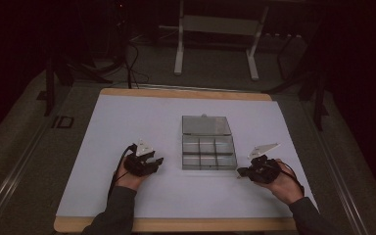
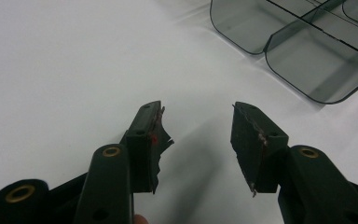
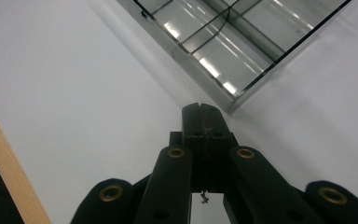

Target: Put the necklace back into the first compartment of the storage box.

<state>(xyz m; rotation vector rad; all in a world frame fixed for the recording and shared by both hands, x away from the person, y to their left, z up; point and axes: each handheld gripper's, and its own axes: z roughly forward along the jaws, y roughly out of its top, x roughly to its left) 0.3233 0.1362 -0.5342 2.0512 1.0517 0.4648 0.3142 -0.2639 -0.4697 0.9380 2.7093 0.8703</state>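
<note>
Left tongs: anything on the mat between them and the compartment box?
Nothing. In the left gripper view, only bare white mat separates the open left tongs from the clear compartment box; the high view agrees.

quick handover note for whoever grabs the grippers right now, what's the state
Left gripper: jaws open, nothing between them, low over the white mat left of the box.
Right gripper: jaws shut with nothing visibly held, pointing at the box's near right corner, not touching it.
Clear compartment box: mid-mat, lid folded open behind it; the compartments look empty.
Done: box stands open.
Left: neither gripper has hold of the box; probably the next move is on it or its lid.
</note>
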